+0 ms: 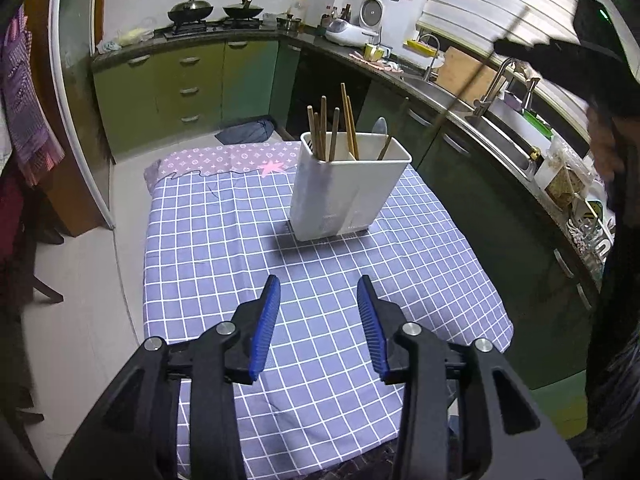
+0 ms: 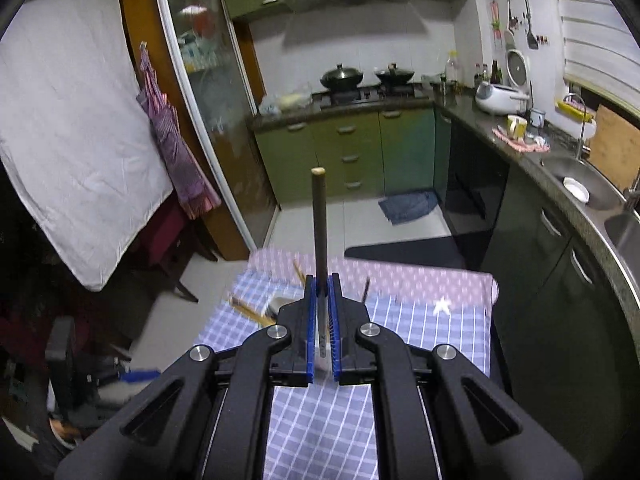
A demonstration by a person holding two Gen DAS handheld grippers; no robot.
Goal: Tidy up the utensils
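Note:
A white utensil holder (image 1: 352, 188) stands on the blue checked tablecloth (image 1: 224, 240), with several wooden chopsticks (image 1: 324, 128) and a spoon (image 1: 380, 128) upright in its compartments. My left gripper (image 1: 319, 282) hovers over the cloth in front of the holder, open with nothing between its blue pads. High at the upper right, my blurred right gripper (image 1: 508, 44) is shut on one long dark chopstick (image 1: 472, 80). In the right wrist view that chopstick (image 2: 319, 216) sticks up from the shut right gripper (image 2: 323, 280). The holder (image 2: 276, 304) shows blurred far below, partly hidden behind the fingers.
A green cabinet run with a dark counter wraps the back and right, with a sink (image 1: 500, 136) and faucet close to the table's right edge. Two lidded woks (image 1: 216, 10) sit on the stove. A person's hand (image 1: 604, 148) is at the right. A pink patterned cloth (image 1: 224, 158) covers the table's far end.

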